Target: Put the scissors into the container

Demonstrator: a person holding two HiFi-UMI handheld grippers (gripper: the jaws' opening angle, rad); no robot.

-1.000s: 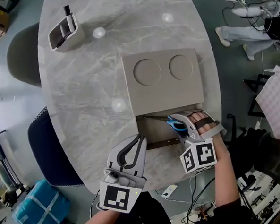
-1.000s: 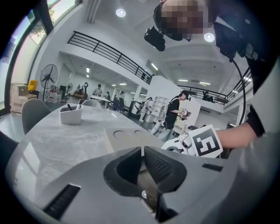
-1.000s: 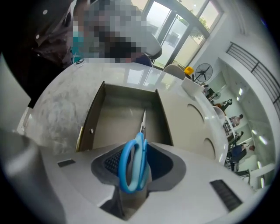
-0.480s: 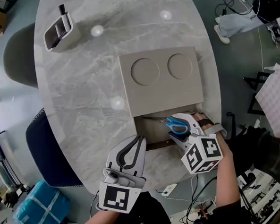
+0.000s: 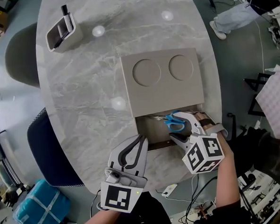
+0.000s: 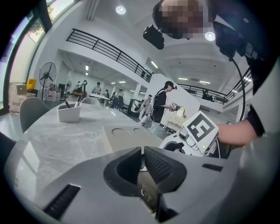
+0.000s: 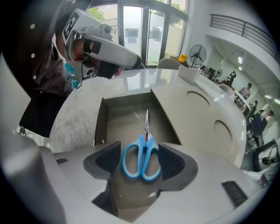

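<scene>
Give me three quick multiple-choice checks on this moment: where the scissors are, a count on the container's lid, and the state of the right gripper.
1. Where do the scissors lie?
A) on the bare tabletop
B) in the container's open compartment
C) on the floor

2. How many round recesses does the lid bear?
A) one
B) four
C) two

3. How do the right gripper's jaws stand?
A) apart, with the scissors between them
B) shut and empty
C) clamped on the lid

Answers:
1 B: the right gripper view shows them flat on the compartment's floor.
2 C: two recesses sit side by side in the head view.
3 A: the jaws have just been opening, and the pads stand wide on either side of the blue handles.
</scene>
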